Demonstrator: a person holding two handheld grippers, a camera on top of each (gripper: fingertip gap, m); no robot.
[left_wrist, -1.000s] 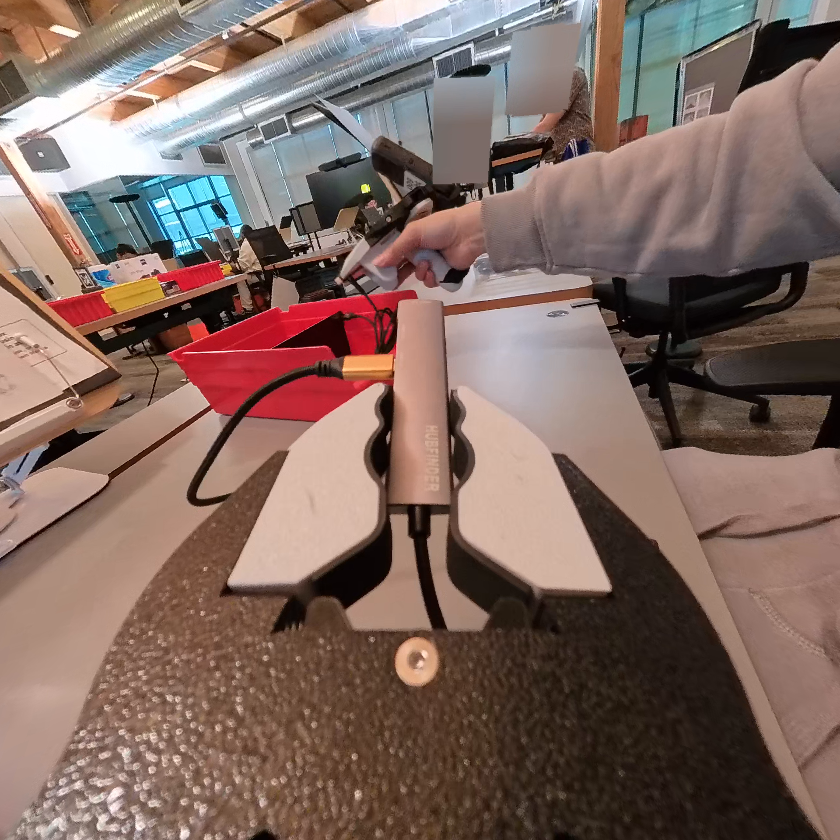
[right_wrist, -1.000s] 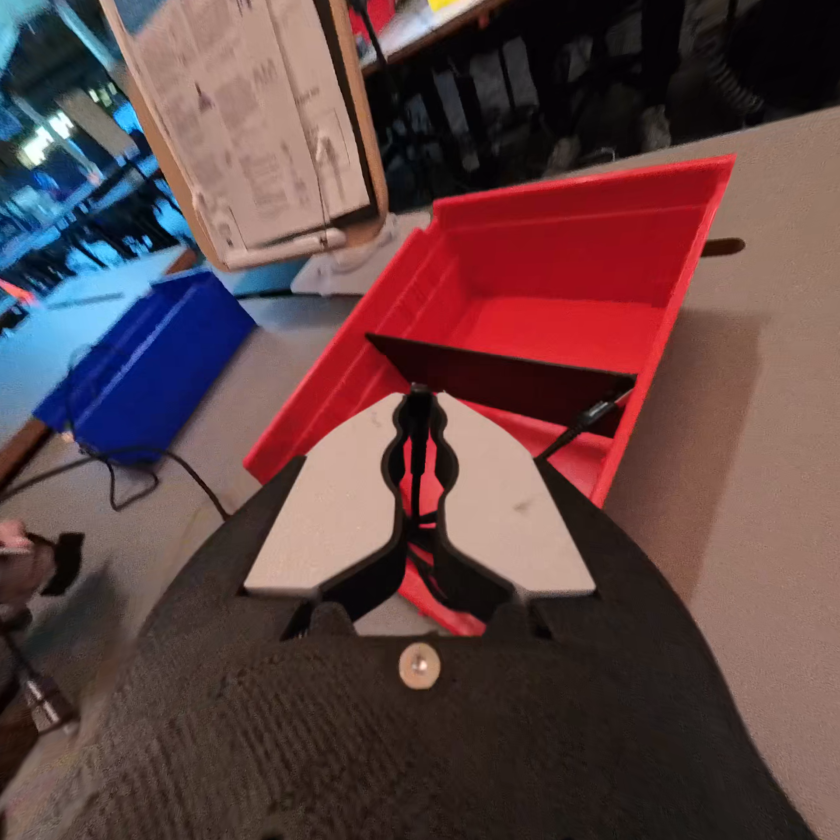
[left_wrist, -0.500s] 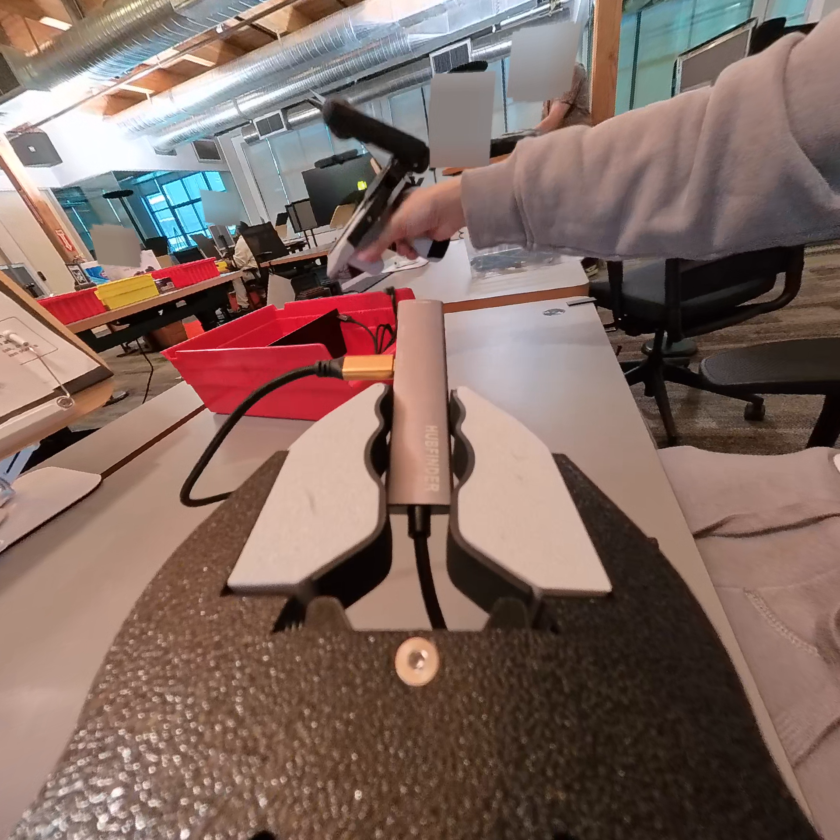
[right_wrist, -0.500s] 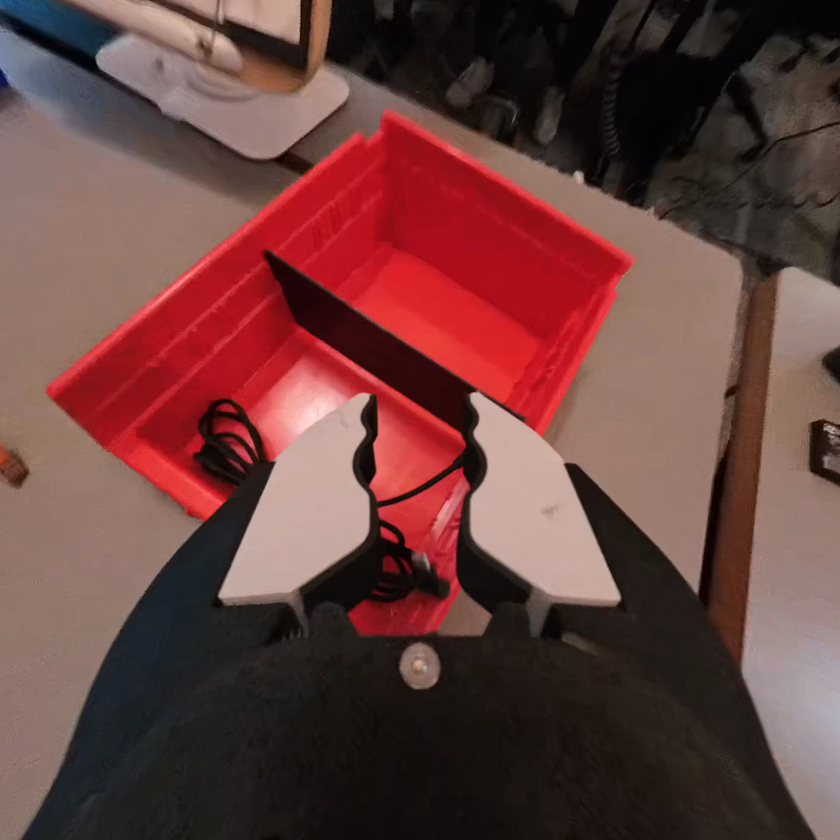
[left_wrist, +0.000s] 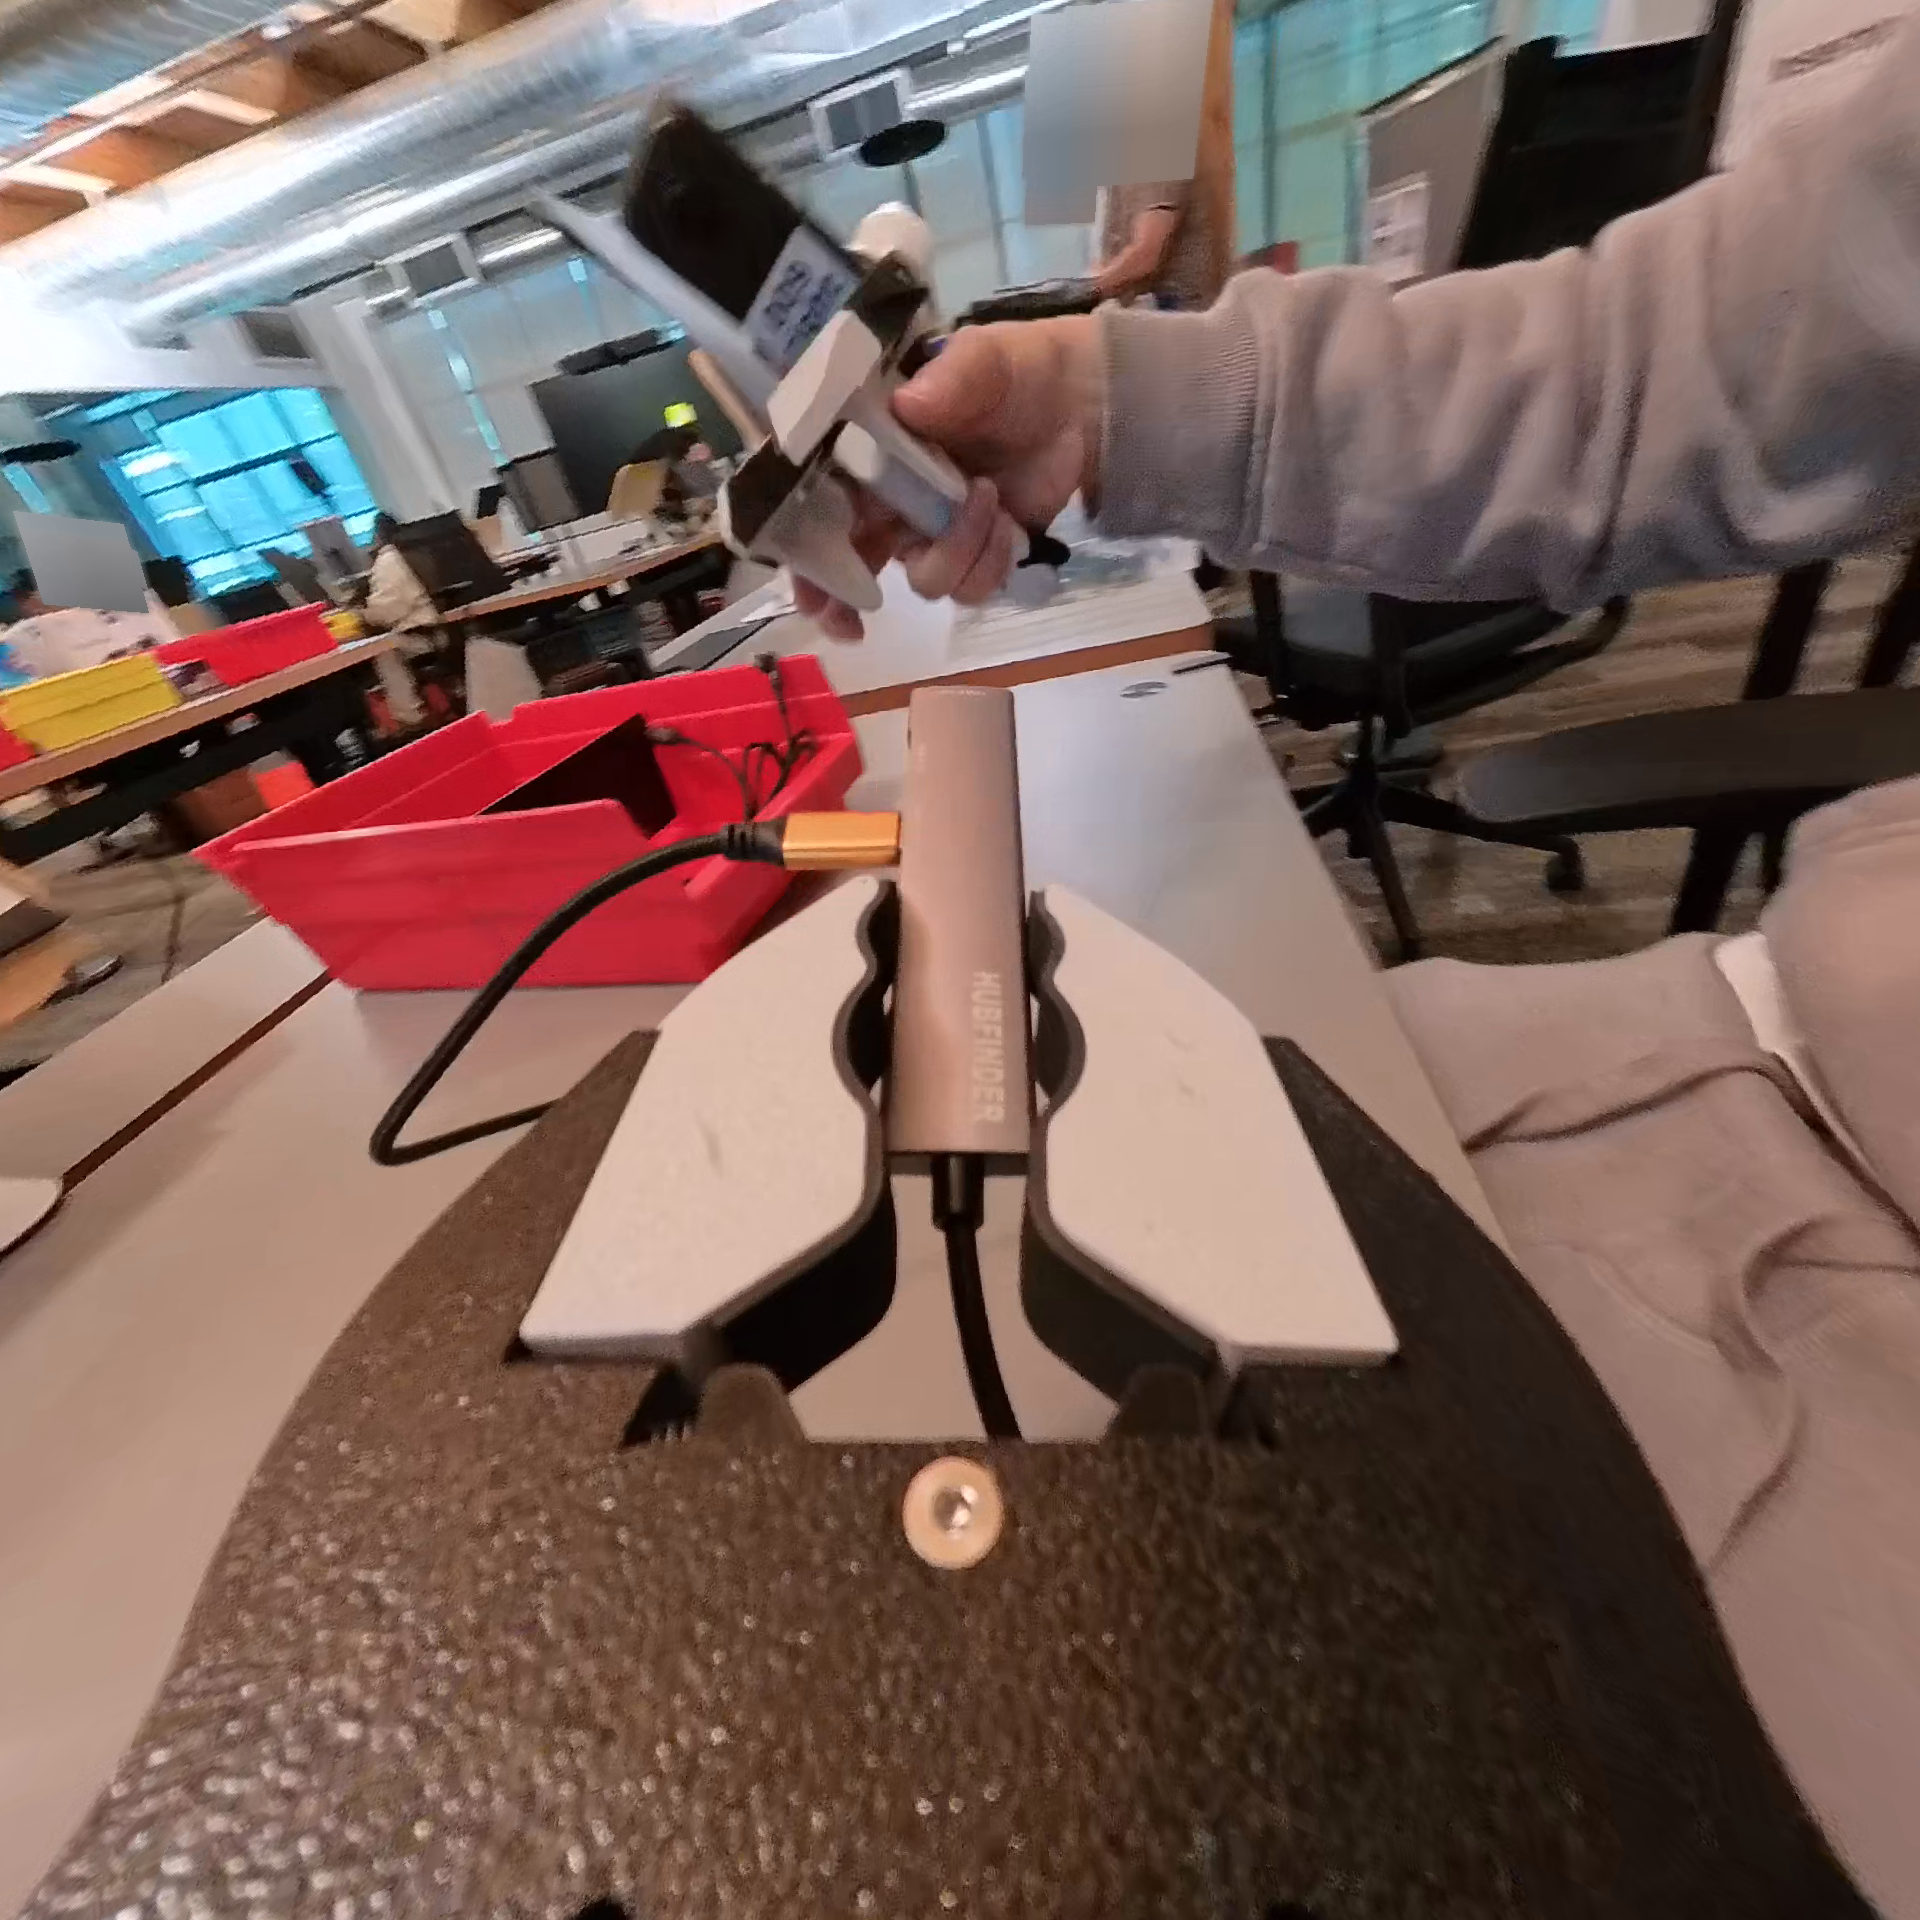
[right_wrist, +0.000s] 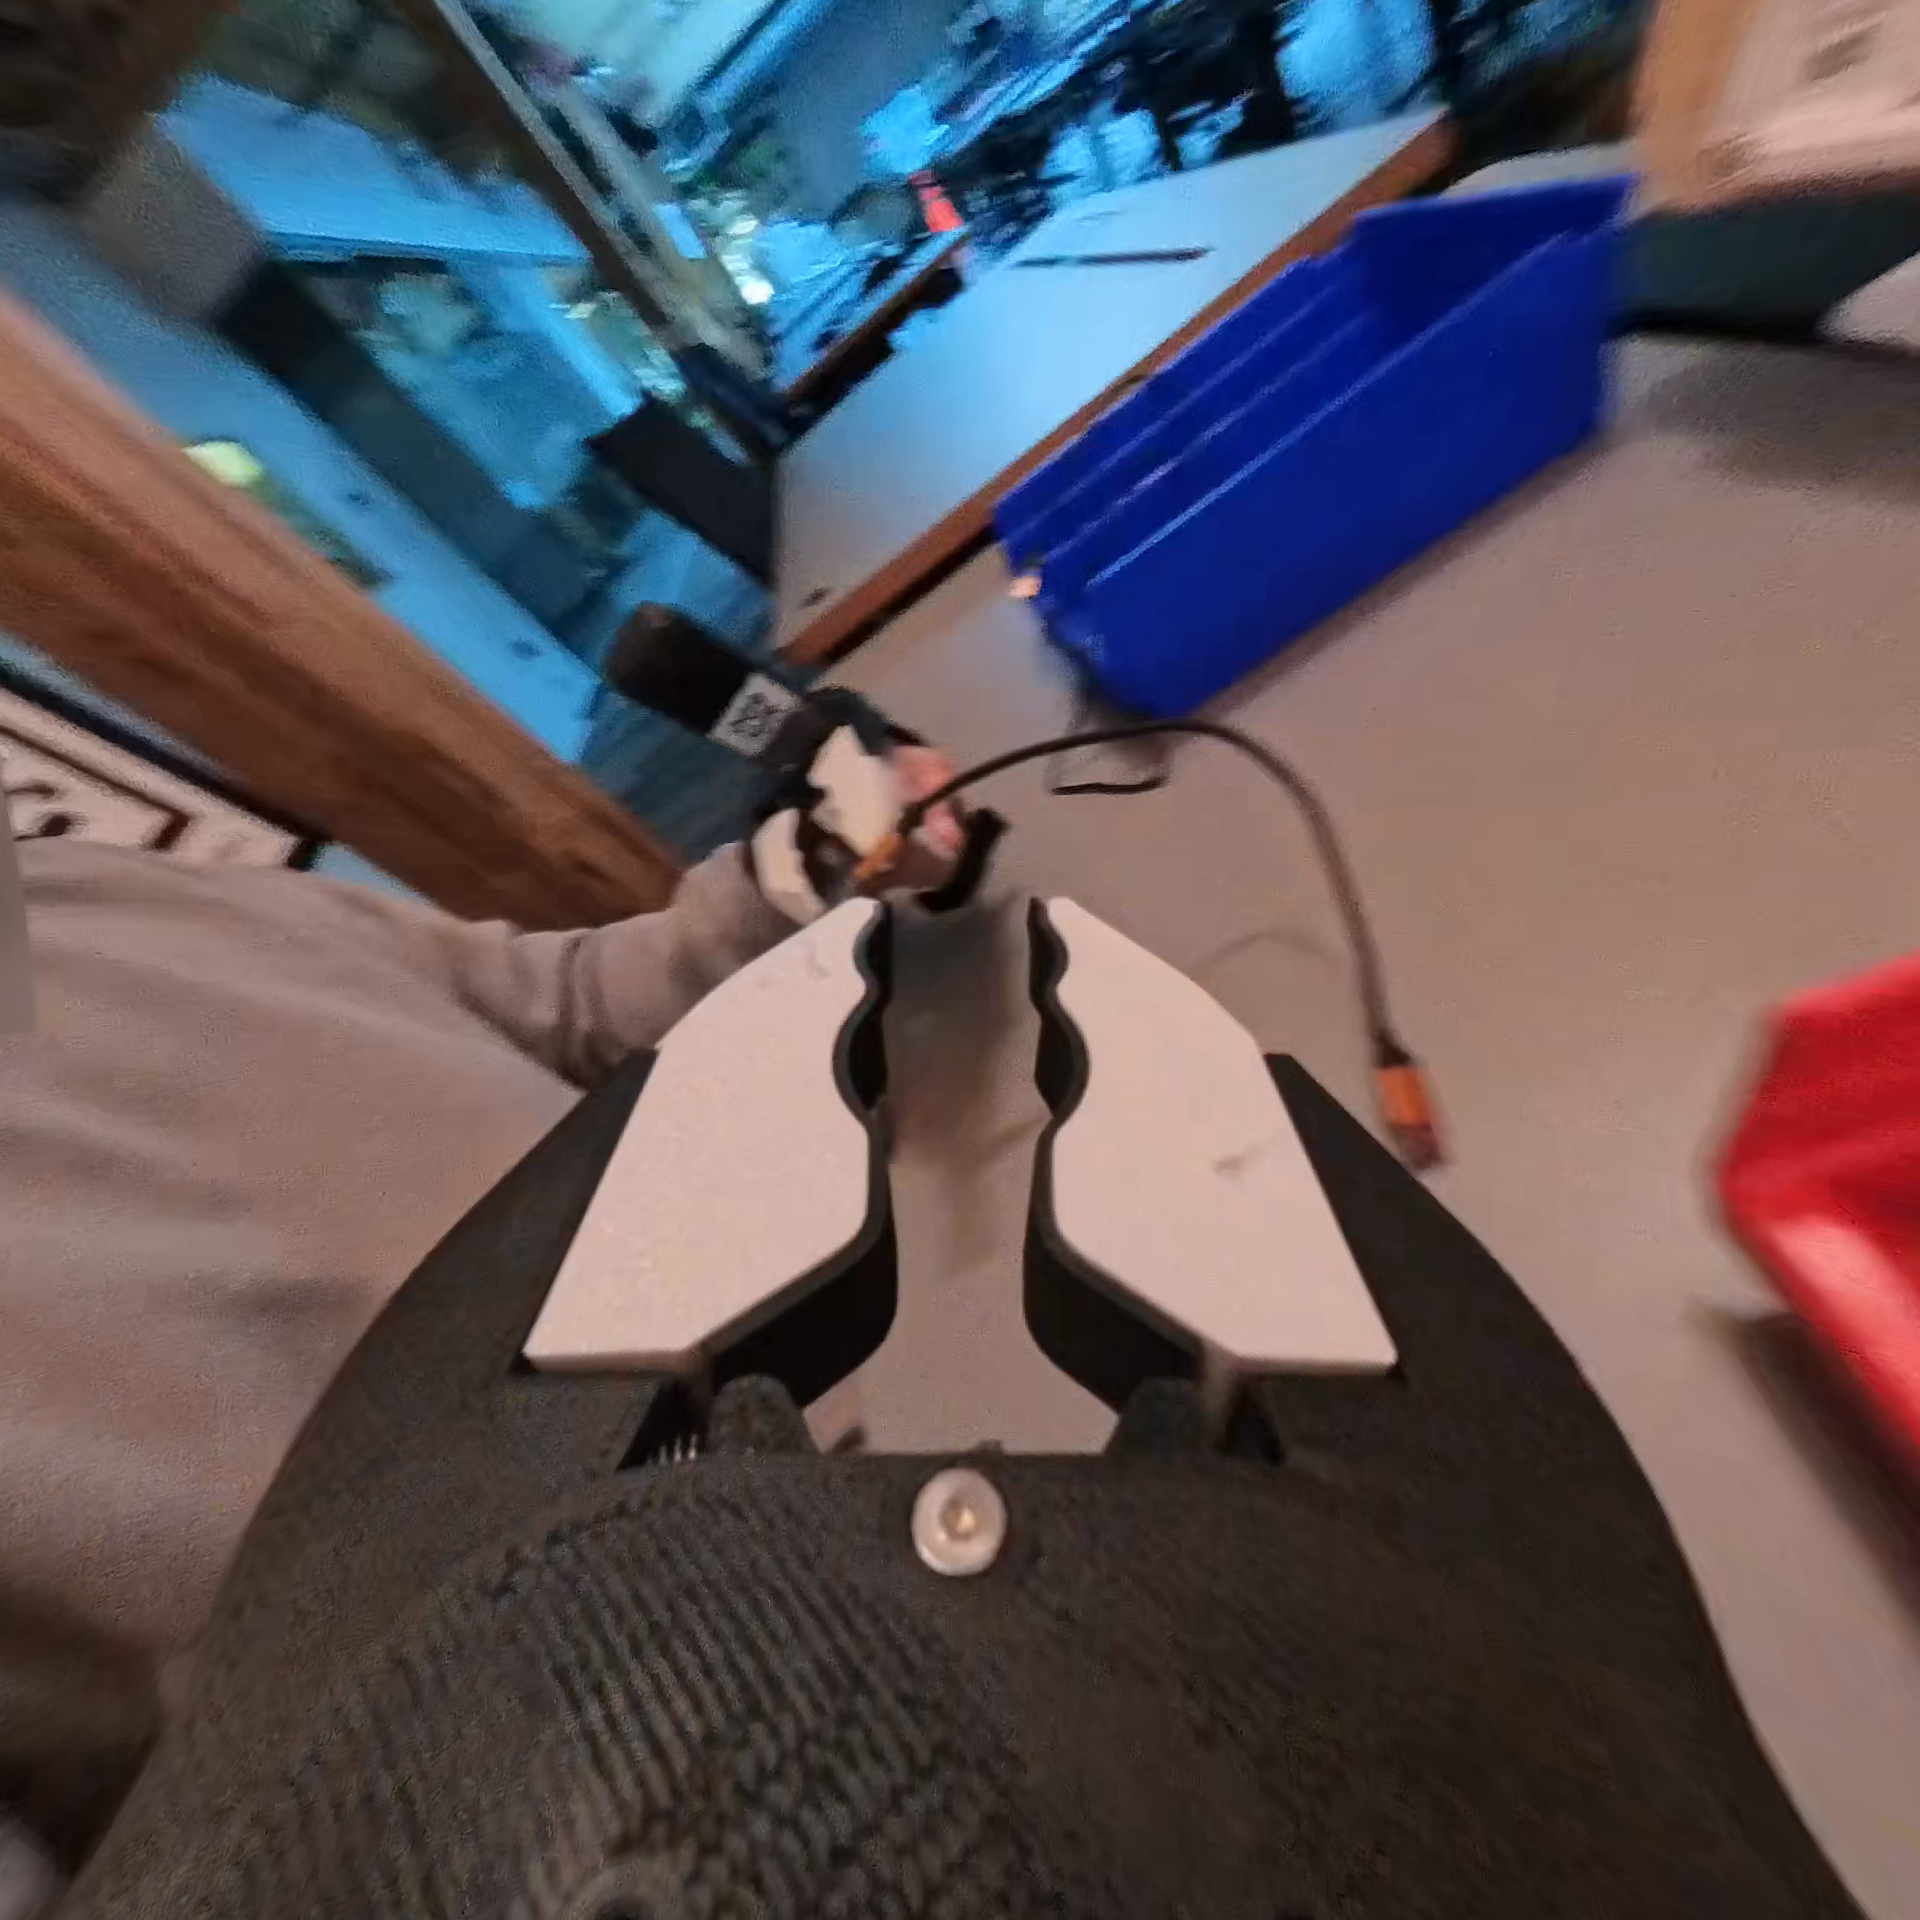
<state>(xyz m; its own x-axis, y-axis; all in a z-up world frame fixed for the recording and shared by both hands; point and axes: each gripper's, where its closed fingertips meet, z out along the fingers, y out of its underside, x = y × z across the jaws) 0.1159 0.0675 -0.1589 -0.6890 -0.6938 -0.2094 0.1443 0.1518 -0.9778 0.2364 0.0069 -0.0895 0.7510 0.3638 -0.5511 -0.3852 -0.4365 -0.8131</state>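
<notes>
My left gripper (left_wrist: 958, 904) is shut on a grey USB hub bar (left_wrist: 958, 831) and holds it pointing forward over the table. A black cable with an orange plug (left_wrist: 840, 840) is plugged into the hub's left side. Its other orange plug (right_wrist: 1405, 1107) lies loose on the table. My right gripper (right_wrist: 956, 914) is open and empty. It is held in the air, above and right of the red bin (left_wrist: 499, 883), and shows in the left wrist view (left_wrist: 805, 488). It faces the left gripper (right_wrist: 883, 821). A coiled black cable (left_wrist: 769, 753) lies in the bin.
The red bin has a black divider (left_wrist: 592, 774). A blue bin (right_wrist: 1320, 436) stands farther along the grey table (right_wrist: 1610, 883). A grey sleeve (left_wrist: 1507, 416) reaches across from the right. Office chairs (left_wrist: 1455, 727) stand beside the table. A wooden post (right_wrist: 260, 644) stands behind. The tips of one gripper are about 15 cm away from the tips of the other.
My right gripper opened and let go of a black cable in the red bin, then lifted and swung round to face the left gripper. The left gripper kept holding the hub.
</notes>
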